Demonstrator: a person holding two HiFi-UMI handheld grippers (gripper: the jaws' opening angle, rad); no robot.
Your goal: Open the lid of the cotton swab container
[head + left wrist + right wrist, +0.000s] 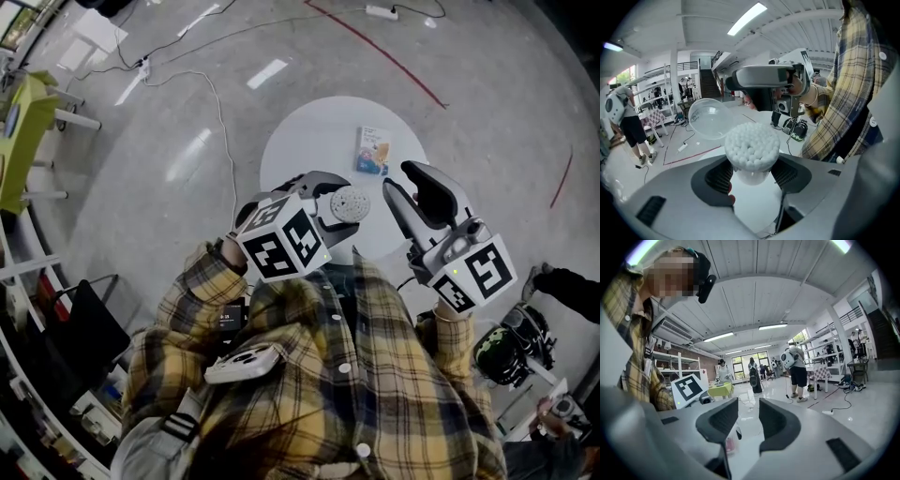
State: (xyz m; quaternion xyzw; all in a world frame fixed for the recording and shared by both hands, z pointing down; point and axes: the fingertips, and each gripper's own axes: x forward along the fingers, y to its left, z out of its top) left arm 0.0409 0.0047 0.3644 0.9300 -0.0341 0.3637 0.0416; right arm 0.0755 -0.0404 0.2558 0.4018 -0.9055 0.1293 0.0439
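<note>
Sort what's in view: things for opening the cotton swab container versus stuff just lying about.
For the job: cotton swab container, its clear lid swung open; left gripper holding it; right gripper, empty.
Lying about: printed packet on the round table; floor cables; power strip.

Nothing legible — the packet point(373, 150) print's too small.

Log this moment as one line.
left gripper: shut on cotton swab container | lid: open | right gripper: open, empty, apart from container
</note>
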